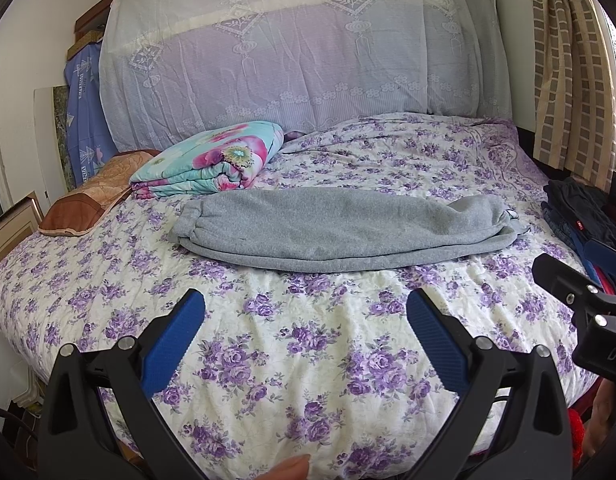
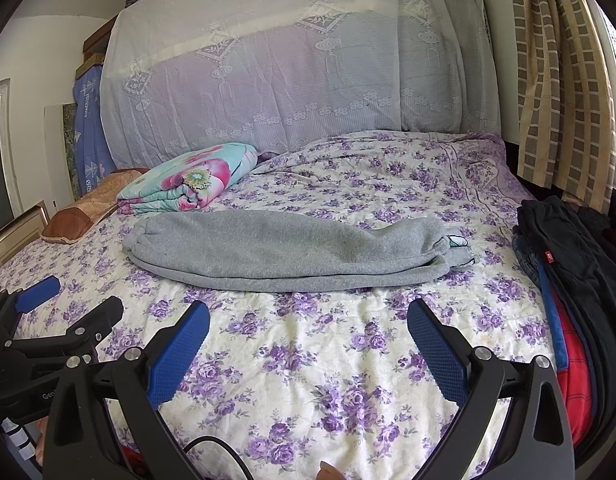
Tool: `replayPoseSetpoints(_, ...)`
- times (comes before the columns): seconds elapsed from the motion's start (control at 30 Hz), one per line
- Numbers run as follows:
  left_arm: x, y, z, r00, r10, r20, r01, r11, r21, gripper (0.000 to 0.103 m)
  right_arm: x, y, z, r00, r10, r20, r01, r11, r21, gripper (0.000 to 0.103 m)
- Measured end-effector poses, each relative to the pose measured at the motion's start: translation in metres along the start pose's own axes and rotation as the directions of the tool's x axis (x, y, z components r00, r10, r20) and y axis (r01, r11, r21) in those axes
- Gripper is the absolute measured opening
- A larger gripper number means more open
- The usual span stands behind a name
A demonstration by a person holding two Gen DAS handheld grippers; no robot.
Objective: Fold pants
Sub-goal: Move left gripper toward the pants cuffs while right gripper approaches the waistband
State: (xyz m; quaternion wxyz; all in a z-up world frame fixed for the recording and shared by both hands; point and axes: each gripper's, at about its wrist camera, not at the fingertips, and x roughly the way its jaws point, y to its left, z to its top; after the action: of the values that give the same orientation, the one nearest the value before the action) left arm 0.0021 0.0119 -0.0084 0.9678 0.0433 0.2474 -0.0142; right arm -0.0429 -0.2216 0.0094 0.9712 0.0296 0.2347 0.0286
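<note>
Grey sweatpants [image 1: 339, 228] [image 2: 284, 254] lie folded lengthwise across the middle of the bed, cuffs to the left and waist to the right. My left gripper [image 1: 306, 312] hovers open over the bedspread, short of the pants' near edge, with nothing between its blue pads. My right gripper [image 2: 308, 320] is likewise open and holds nothing, also in front of the pants. In the right wrist view the left gripper [image 2: 74, 300] shows at the left edge. In the left wrist view, part of the right gripper's black frame [image 1: 579, 292] pokes in at the right.
The bed [image 1: 308, 380] has a purple-flowered cover. A folded floral quilt [image 1: 216, 160] and a brown pillow [image 1: 92, 196] lie at the back left. A pile of dark clothes [image 2: 575, 280] sits at the bed's right edge. A draped headboard [image 1: 292, 56] and a curtain [image 1: 567, 64] stand behind.
</note>
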Motion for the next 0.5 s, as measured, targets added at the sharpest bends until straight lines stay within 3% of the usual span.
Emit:
replayPoseSetpoints(0.27, 0.008, -0.002, -0.004, 1.0, -0.013, -0.019, 0.013, 1.0, 0.006, 0.099, 0.012, -0.004, -0.004, 0.999, 0.007, -0.034, -0.007, 1.0, -0.004, 0.099)
replayPoseSetpoints(0.37, 0.043, 0.002, -0.013, 0.995, -0.015, -0.102, 0.015, 1.0, -0.005, 0.099, 0.039, -0.017, -0.014, 0.992, 0.015, -0.122, -0.012, 1.0, 0.023, 0.099)
replayPoseSetpoints(0.5, 0.09, 0.008, -0.03, 0.976, -0.009, -0.216, 0.004, 1.0, -0.026, 0.099, 0.085, -0.043, -0.033, 0.966, 0.023, -0.256, 0.004, 0.994, 0.107, 0.099)
